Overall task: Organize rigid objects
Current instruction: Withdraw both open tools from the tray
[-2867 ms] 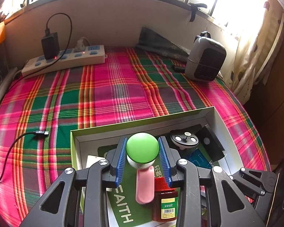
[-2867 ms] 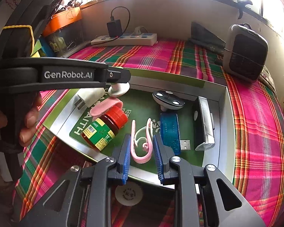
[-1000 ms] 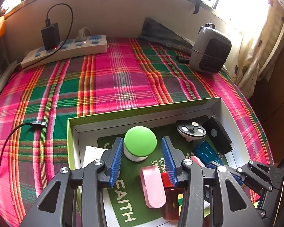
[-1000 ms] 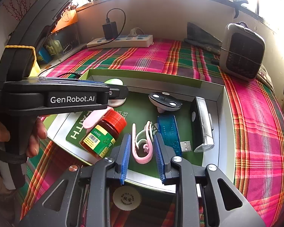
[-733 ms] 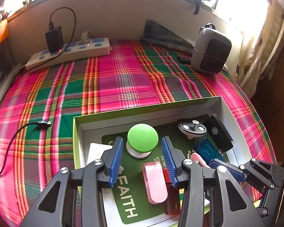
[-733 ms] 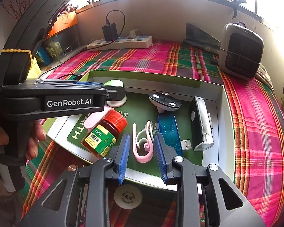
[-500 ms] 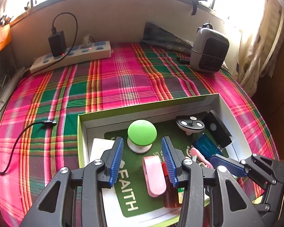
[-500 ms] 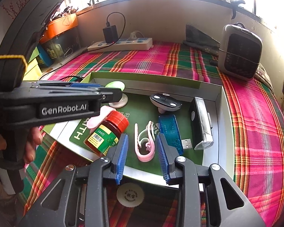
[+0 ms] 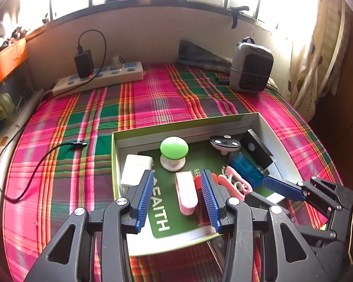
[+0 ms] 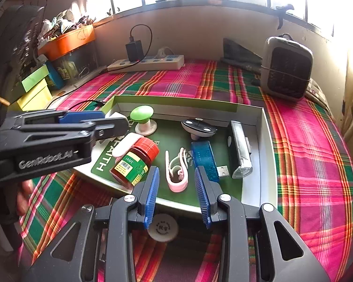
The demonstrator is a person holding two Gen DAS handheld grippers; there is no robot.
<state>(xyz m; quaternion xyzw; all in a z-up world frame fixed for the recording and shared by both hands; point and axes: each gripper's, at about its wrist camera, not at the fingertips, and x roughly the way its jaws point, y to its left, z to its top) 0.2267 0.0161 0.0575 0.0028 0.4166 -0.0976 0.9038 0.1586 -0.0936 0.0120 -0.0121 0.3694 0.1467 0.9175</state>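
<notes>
Nearest the right-wrist camera, the right gripper (image 10: 176,188) hangs over the near edge of the open box (image 10: 268,141). Its fingers have just been opening and now stand apart, with the pink clip (image 10: 177,169) lying on the box floor between them; the pads do not press on it. A small white disc (image 10: 162,227) lies on the plaid cloth (image 10: 306,164) just under that gripper, outside the box.

To the left, the left gripper (image 9: 177,195) is held wide open and empty above the near left part of the box, the pink oblong case (image 9: 186,192) showing between its fingers but lying below them on the green printed card.

Further in, a red-lidded jar (image 10: 135,162) lies on its side beside the case; right of the clip are a blue USB device (image 10: 204,161) and a black and silver bar (image 10: 240,150) along the right wall. At the far side stand a green mushroom-shaped knob (image 10: 142,115), a white adapter (image 9: 135,166) and a dark oval piece (image 10: 198,127).

Beyond the box, a power strip (image 9: 101,80) and a small grey heater (image 9: 250,68) sit at the far edge of the bed.

By the look of it, both hands have just set things down and the placing step is ending. Next, I judge, each gripper must lift clear without catching the box rim; the disc outside may be the next thing to collect.
</notes>
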